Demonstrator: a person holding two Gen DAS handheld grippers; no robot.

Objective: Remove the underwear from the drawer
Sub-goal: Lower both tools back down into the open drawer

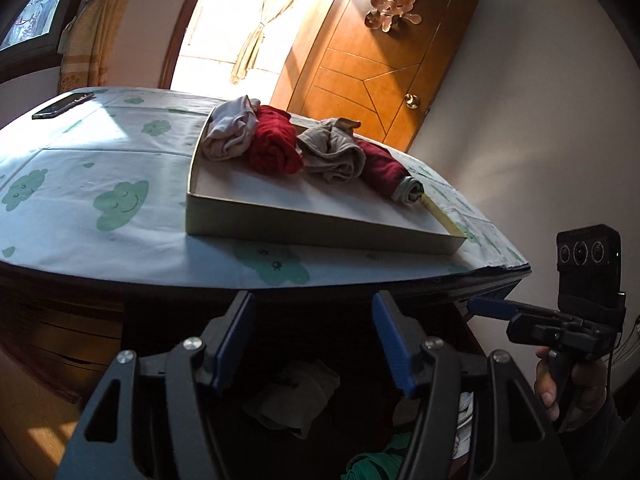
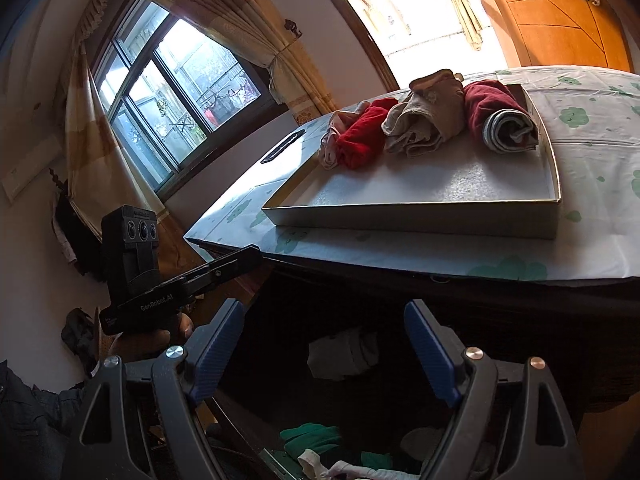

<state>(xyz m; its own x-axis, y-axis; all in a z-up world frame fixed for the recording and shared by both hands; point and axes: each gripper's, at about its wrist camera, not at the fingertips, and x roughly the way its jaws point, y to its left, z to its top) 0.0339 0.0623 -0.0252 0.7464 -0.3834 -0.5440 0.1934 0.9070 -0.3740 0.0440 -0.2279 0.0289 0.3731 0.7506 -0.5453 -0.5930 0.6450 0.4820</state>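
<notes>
Green underwear (image 2: pixel 310 438) plain in right view; left shows only corner. Both claws (image 1: pixel 314 338) (image 2: pixel 324 344) wide, empty.

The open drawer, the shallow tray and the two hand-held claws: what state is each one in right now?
Dark wooden drawer: open, clothes still inside.
Shallow white cardboard tray: on the tabletop, four rolled garments along its far side.
Pale grey bundle: lying in the drawer, untouched.
Green garment: in the drawer.
Left gripper: open, empty.
Right gripper: open, empty.
</notes>
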